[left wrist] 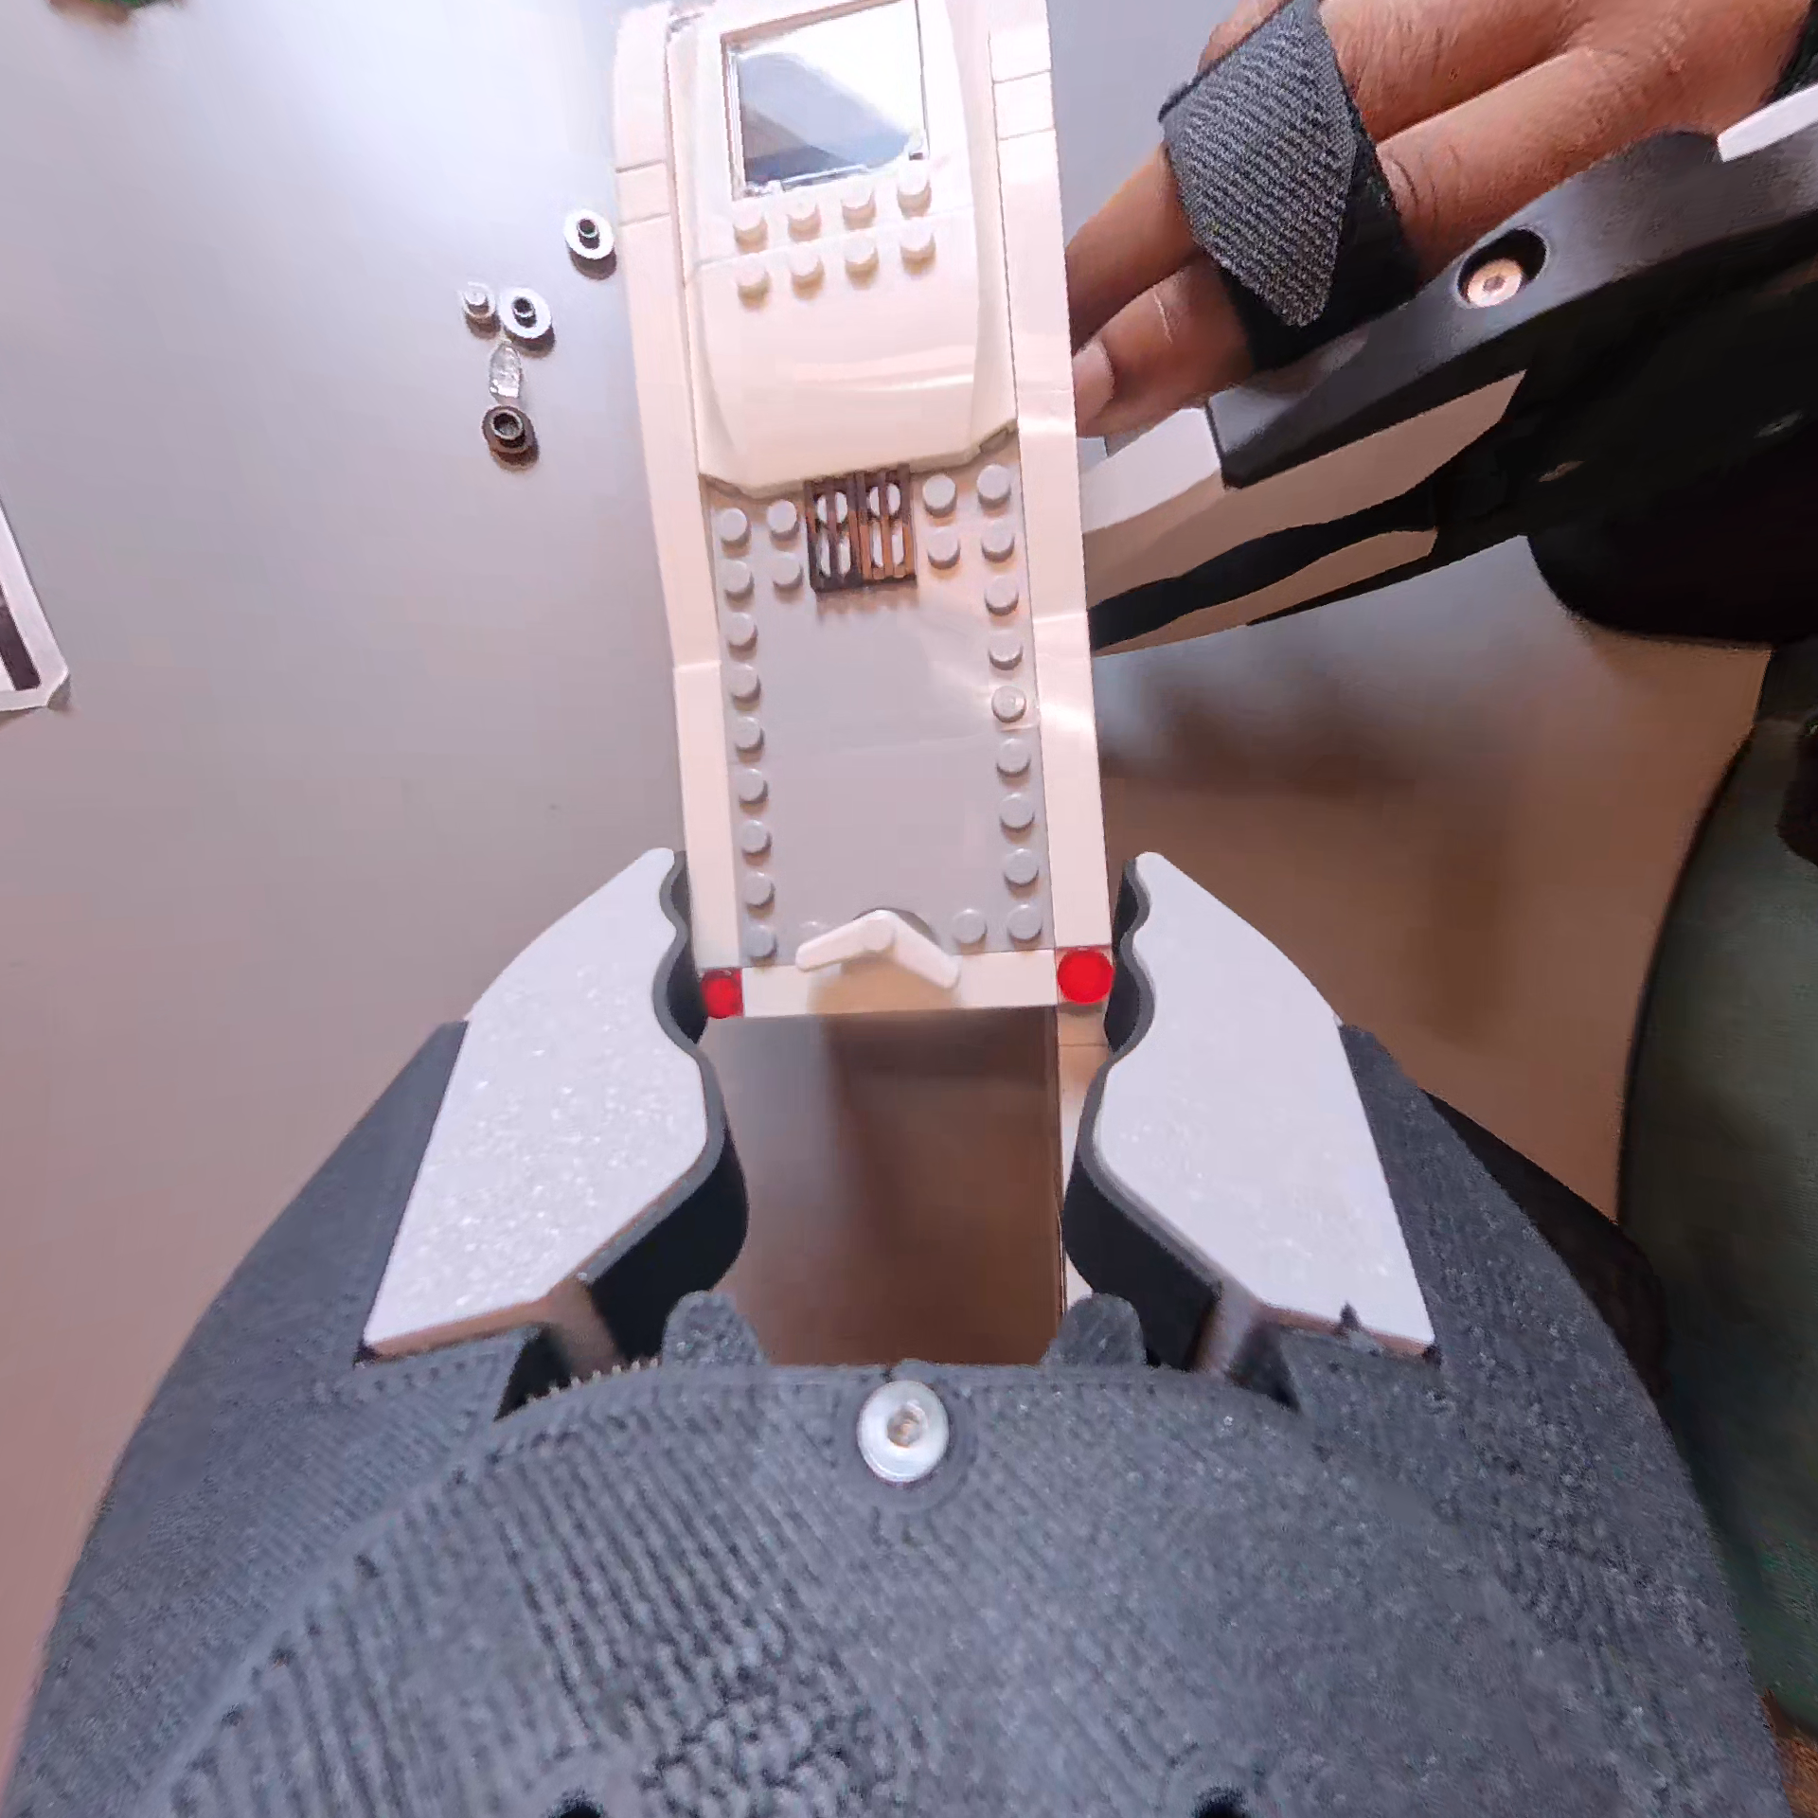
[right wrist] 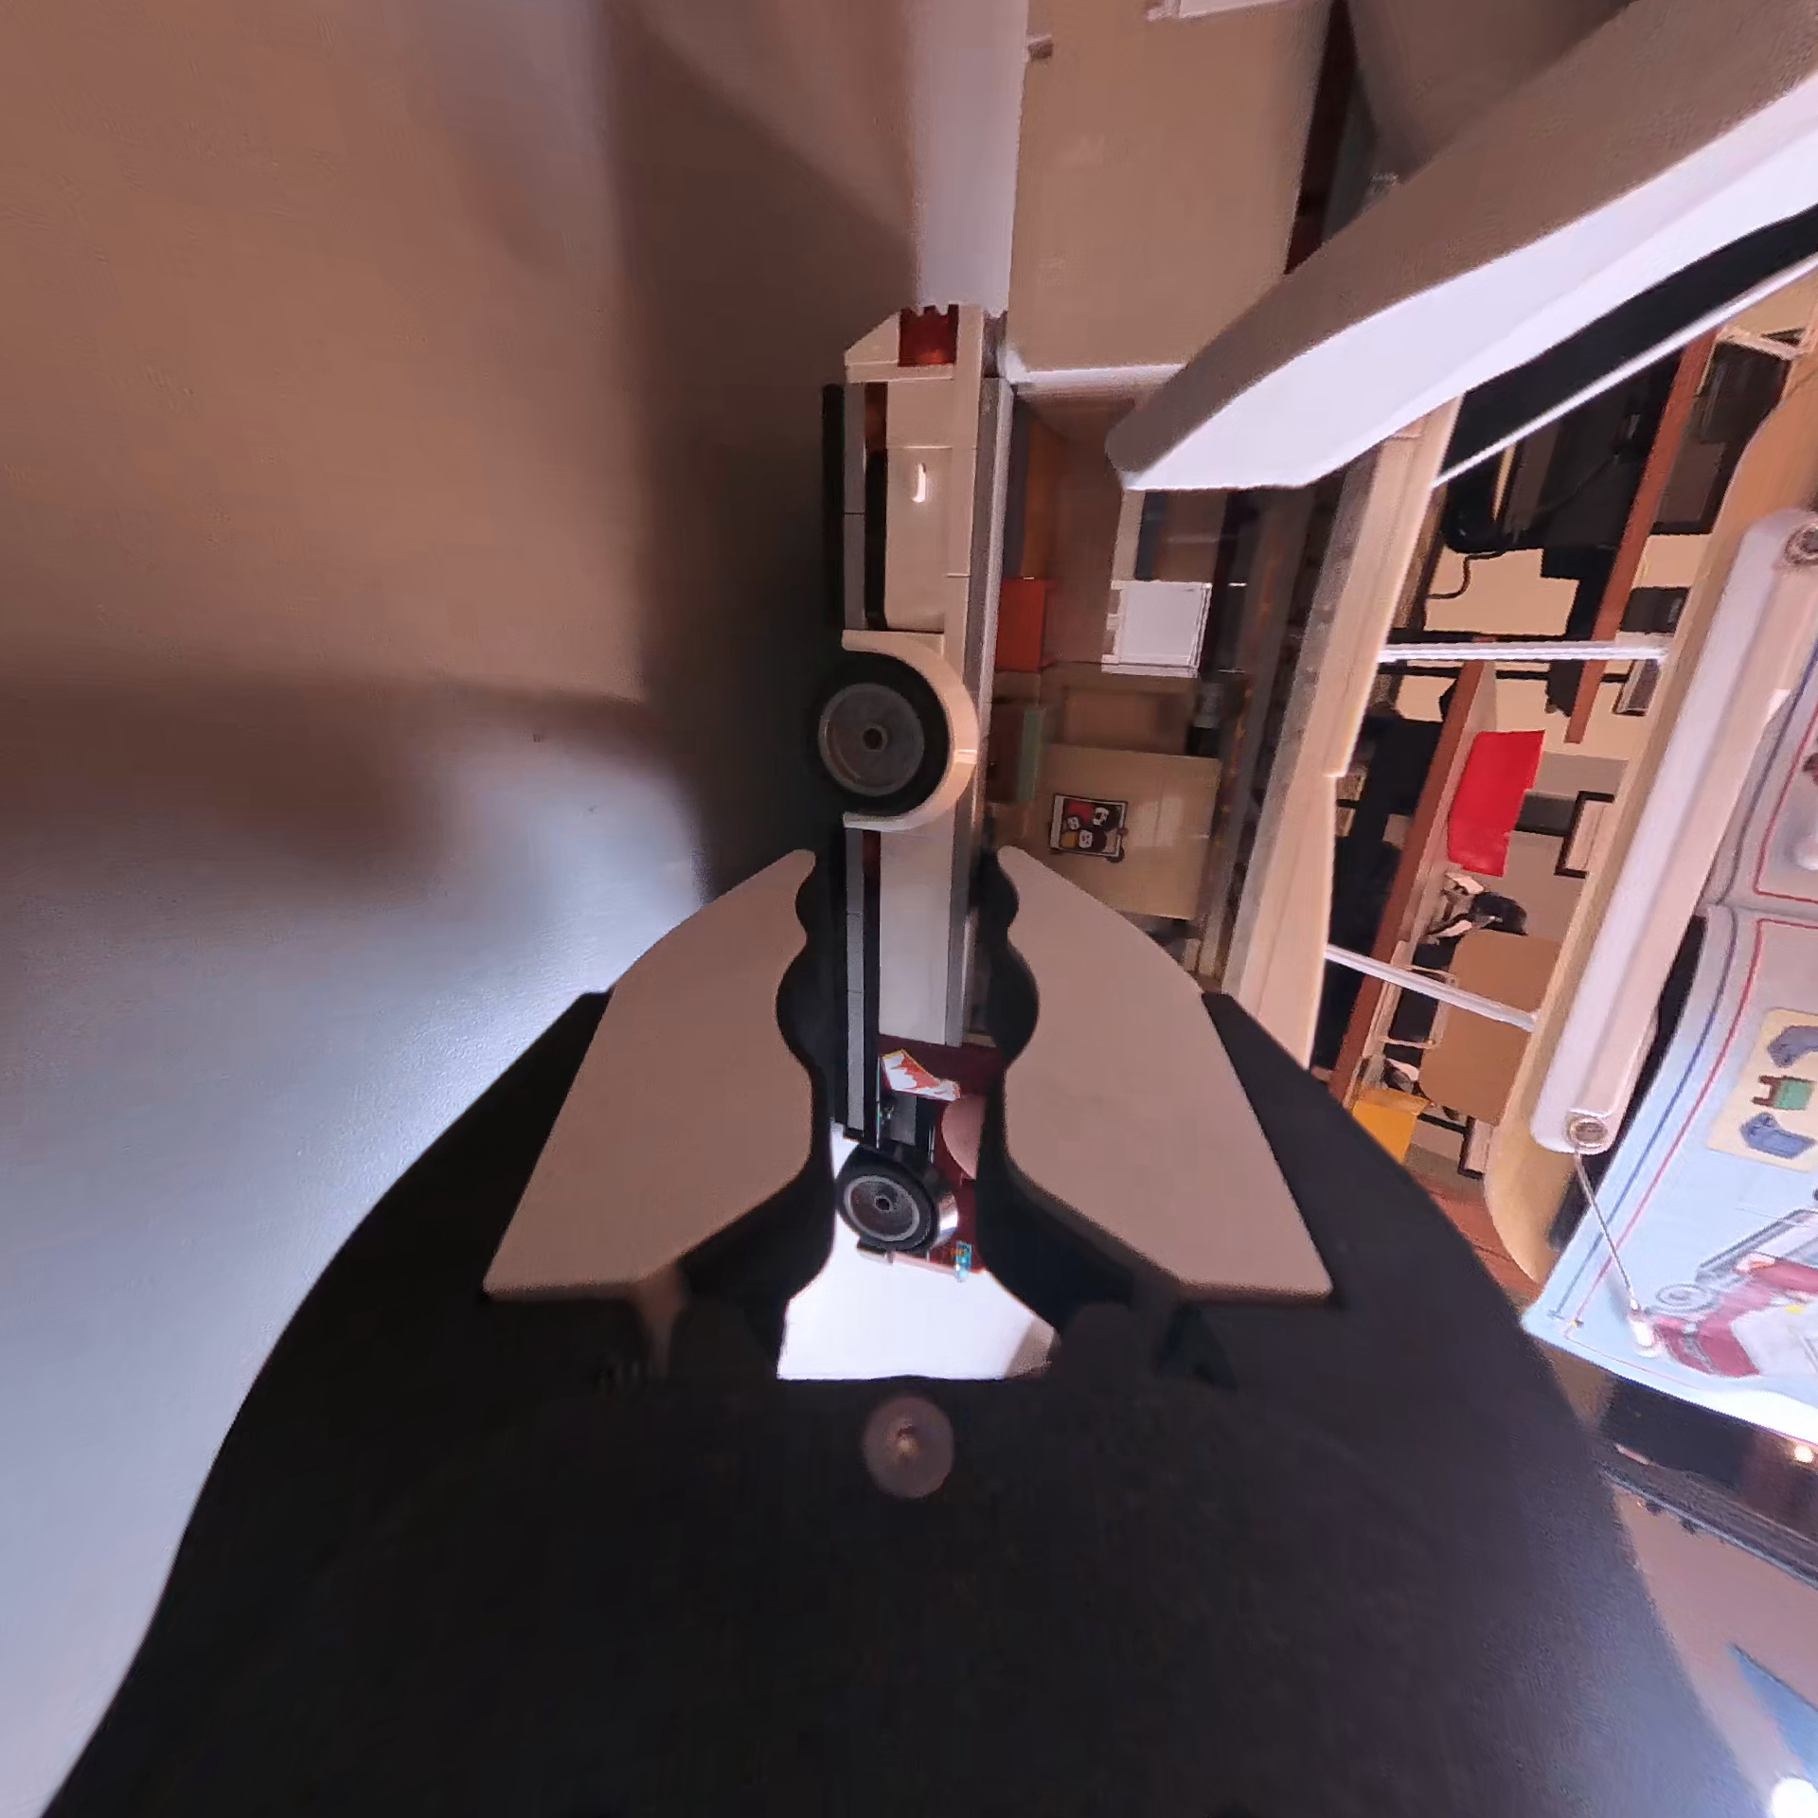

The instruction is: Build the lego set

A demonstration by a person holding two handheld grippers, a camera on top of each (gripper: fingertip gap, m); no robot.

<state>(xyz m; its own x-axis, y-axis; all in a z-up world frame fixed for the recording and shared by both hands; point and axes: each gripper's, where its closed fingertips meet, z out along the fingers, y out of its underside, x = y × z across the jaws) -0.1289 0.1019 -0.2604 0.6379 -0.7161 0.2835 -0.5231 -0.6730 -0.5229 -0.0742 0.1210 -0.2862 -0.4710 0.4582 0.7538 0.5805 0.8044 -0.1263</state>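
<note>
The grey table (left wrist: 295, 787) carries a few small round studs (left wrist: 512, 315). A paper sheet (left wrist: 20, 630) lies at its left edge.

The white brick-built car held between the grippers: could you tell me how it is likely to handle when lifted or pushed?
The white brick-built car is probably rigid yet fragile: it is assembled from many small pieces, and loose ones lie nearby. Its wheels suggest it would roll. Glossy sides may slip in a gripper.

Small loose bricks (left wrist: 512, 334) crowd table (left wrist: 295, 787) left of car (left wrist: 866, 590).
</note>
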